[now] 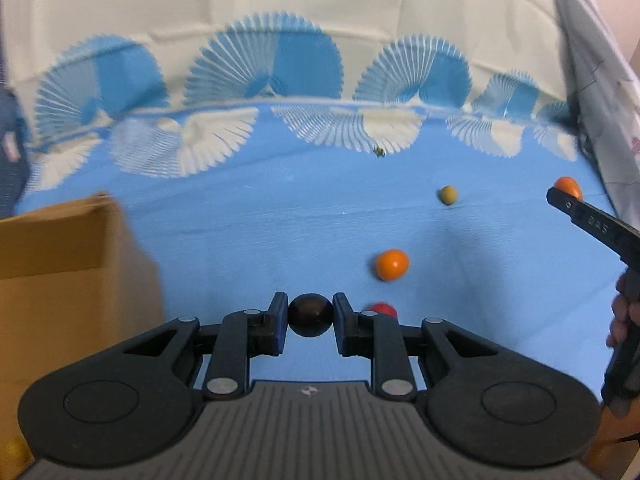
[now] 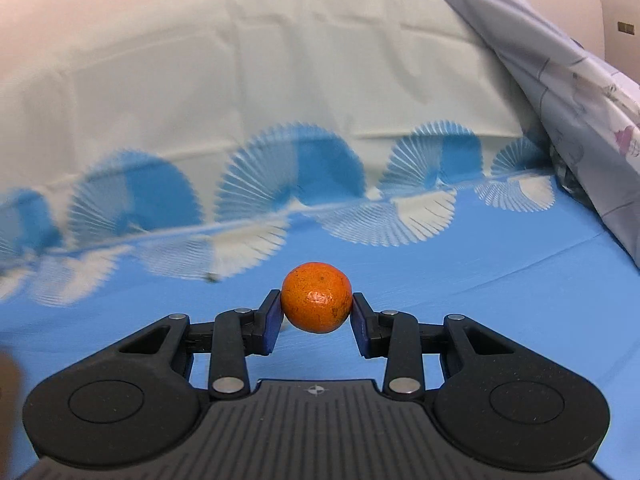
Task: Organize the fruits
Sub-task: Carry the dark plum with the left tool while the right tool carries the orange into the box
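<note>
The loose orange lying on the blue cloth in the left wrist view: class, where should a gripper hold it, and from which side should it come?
Grip the loose orange across its widest middle, coming from above. It is round, so any axis serves, and bare blue cloth surrounds it, with the red fruit apart on the near side.

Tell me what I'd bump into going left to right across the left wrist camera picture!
cardboard box → dark fruit held in the left tongs → orange fruit on the cloth → small olive-green fruit → orange gripped by the right tongs
</note>
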